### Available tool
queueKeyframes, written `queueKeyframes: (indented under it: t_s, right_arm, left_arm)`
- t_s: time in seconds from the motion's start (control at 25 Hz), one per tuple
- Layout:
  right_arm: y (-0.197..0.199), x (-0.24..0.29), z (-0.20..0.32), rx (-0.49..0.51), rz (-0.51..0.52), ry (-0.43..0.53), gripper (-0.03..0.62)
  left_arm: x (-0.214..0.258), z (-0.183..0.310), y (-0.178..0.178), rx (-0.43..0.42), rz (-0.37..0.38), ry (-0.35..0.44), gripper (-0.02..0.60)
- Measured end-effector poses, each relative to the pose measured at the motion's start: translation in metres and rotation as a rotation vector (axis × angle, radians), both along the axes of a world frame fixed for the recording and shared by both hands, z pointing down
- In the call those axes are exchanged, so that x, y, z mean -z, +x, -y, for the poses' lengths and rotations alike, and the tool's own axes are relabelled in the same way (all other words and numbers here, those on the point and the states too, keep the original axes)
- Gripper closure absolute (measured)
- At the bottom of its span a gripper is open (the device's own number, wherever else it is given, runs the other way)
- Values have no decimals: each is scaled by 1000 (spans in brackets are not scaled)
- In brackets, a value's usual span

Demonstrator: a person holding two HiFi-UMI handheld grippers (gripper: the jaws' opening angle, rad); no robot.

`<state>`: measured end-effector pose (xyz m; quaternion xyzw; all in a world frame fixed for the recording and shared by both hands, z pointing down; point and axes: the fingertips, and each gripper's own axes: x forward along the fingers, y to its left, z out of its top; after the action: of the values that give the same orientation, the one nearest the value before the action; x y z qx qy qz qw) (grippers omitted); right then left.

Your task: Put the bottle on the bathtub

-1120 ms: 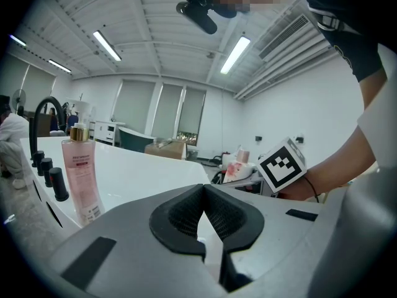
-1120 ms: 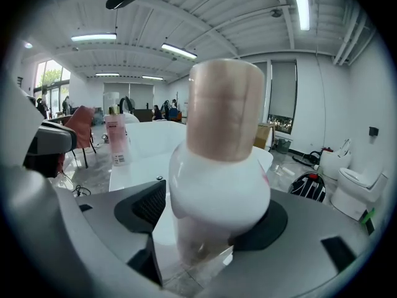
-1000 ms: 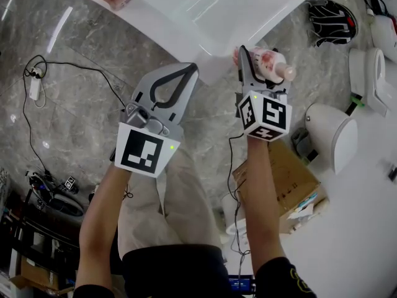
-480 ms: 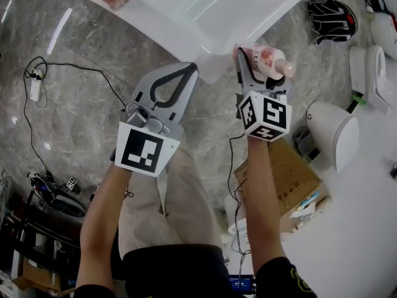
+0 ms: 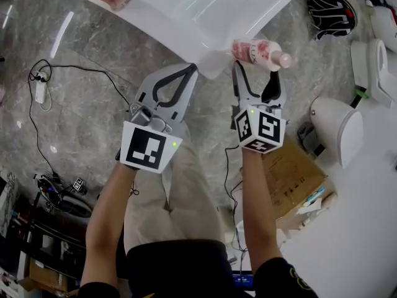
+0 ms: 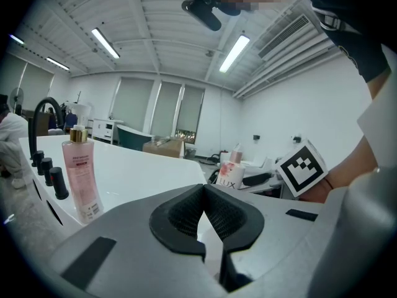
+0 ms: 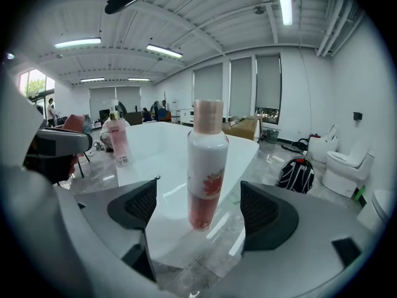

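Your right gripper (image 7: 200,211) has its jaws apart on either side of the LUX bottle (image 7: 206,166), clear of it. The bottle stands upright on the bathtub's (image 7: 162,157) near corner. Your left gripper (image 6: 205,220) has its jaws together, holding nothing.

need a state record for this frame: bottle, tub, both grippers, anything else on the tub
bottle: white and pink bottle, upright on the corner of the tub rim, close to the edge
bathtub: white bathtub with a broad flat rim
right gripper: right gripper, jaws apart, one on each side of the bottle, not touching it
left gripper: left gripper, jaws together, nothing between them
also on tub: pink pump bottle standing beside a black faucet
task status: bottle appears placed and released
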<state>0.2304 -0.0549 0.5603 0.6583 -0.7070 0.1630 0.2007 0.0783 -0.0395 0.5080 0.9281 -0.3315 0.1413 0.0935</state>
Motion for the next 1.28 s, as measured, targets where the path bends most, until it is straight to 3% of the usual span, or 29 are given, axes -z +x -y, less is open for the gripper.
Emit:
queueKeyframes:
  t_s: [0.28,0.48,0.84,1.28]
  right_arm:
    - [-4,19,-37,-58,26,3,202]
    - [-9,37,-62,-72,-22,64,365]
    - [-20,59,-100,-144,-72,82,589]
    - [-31,59,-133,-105,-76,18,592]
  left_arm:
    - [13,-10,-15,-8,3,4,563]
    - [7,-17,-31,27,-12,-16,563]
    - [3,-38,-49,-16,26,-19,563]
    - [1,-61,-64,-46,32,-54,563]
